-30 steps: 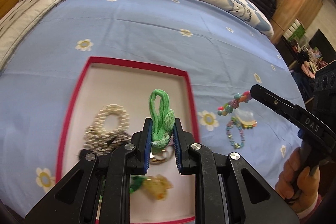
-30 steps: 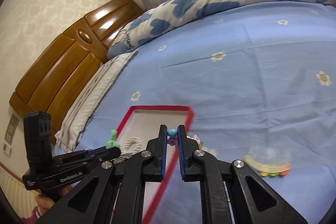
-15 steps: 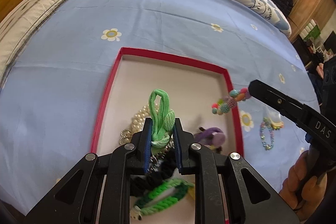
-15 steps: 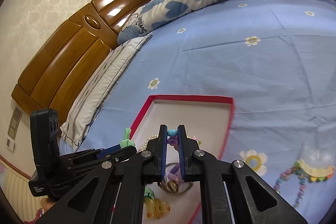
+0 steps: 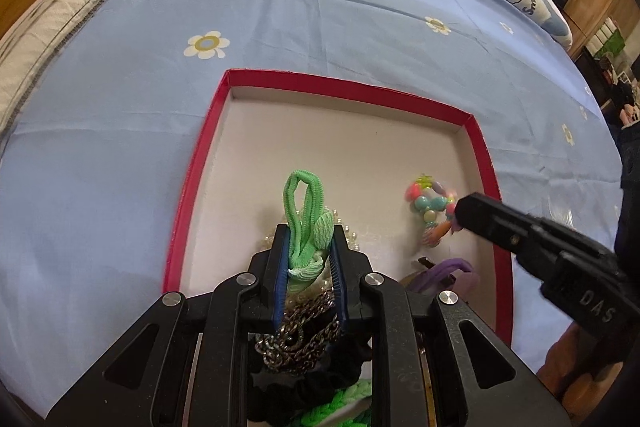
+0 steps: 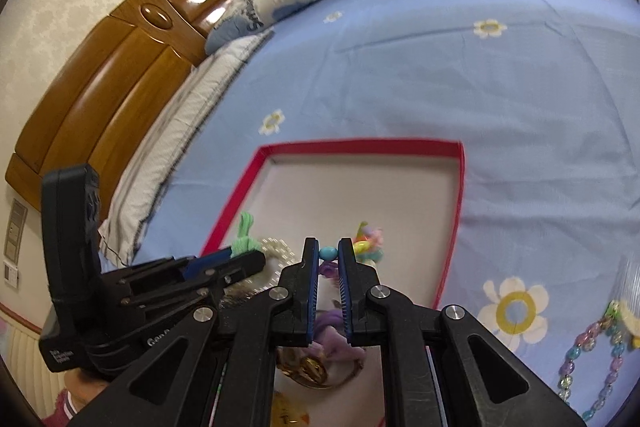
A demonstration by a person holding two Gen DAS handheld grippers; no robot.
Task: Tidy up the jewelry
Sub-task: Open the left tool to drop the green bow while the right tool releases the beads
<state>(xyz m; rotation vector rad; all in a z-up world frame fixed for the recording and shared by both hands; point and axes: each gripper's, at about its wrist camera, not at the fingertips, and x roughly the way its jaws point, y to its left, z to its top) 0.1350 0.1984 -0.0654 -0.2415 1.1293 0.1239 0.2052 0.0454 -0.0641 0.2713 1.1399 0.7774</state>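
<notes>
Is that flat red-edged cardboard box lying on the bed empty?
No. The red-edged cardboard box already holds a pearl bracelet, a silver chain, a purple hair tie and more.

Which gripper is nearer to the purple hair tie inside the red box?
Right. The right gripper hangs directly over the purple hair tie; the left gripper sits beside it, above the pearls.

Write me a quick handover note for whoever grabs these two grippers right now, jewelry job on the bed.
Left gripper: shut on the green hair tie, held over the red-rimmed box.
Right gripper: shut on the colourful bead bracelet, also over the box.
Already in the box: pearl strands, chain, purple hair tie, black scrunchie and more.
Left to do: release both pieces into the box, then fetch the pastel bead necklace lying on the blue sheet beside the box.
</notes>
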